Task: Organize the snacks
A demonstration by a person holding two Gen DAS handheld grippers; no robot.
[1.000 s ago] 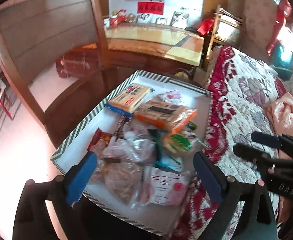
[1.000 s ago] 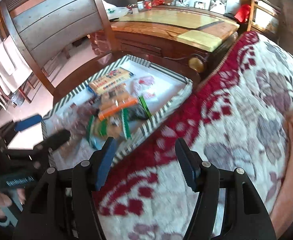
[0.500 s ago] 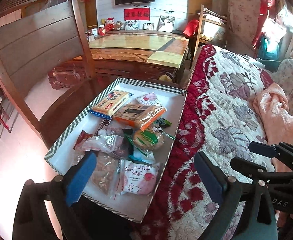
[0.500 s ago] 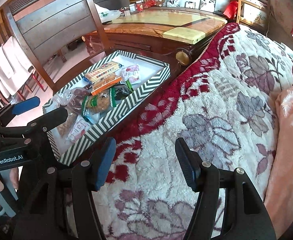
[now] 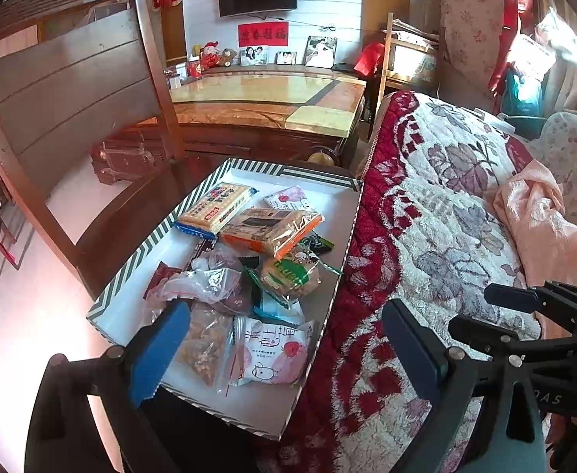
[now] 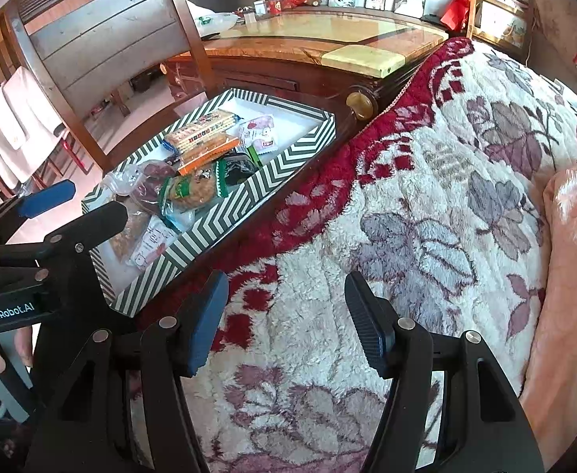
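Snacks, assorted, loose in one striped tray with a white floor; the tray rests on a dark wooden chair seat, its long edge just beside a red-and-cream floral blanket.

Contents, left wrist view, clock directions from tray centre:
- Cracker pack, blue-ended, at 11 o'clock, flat against the far-left wall.
- Orange-wrapped biscuit pack, at 12 o'clock, overlapping the cracker pack's edge.
- Small pink-and-white sachet, at 1 o'clock, apart from the pile.
- Round biscuit in green wrapper, at centre, on top of other wrappers.
- Clear bag of dark red pieces, at 8 o'clock.
- Clear bag of brown nuts, at 7 o'clock.
- Pink-and-white printed pouch, at 6 o'clock, nearest the camera.

Left claw: wide open, holding nothing, hovering above the near end of the tray.
Right claw: roughly half open, holding nothing, over the blanket, well apart from the tray.

Handling note: sorting appears not yet begun. Best first pick is likely the pink pouch or the green-wrapped biscuit, both uppermost and unobstructed. Come down with fingers straddling the narrow side, pinch the body rather than the crimped seal, lift straight up to avoid dragging neighbouring bags. Clear bags are slack and may slip.
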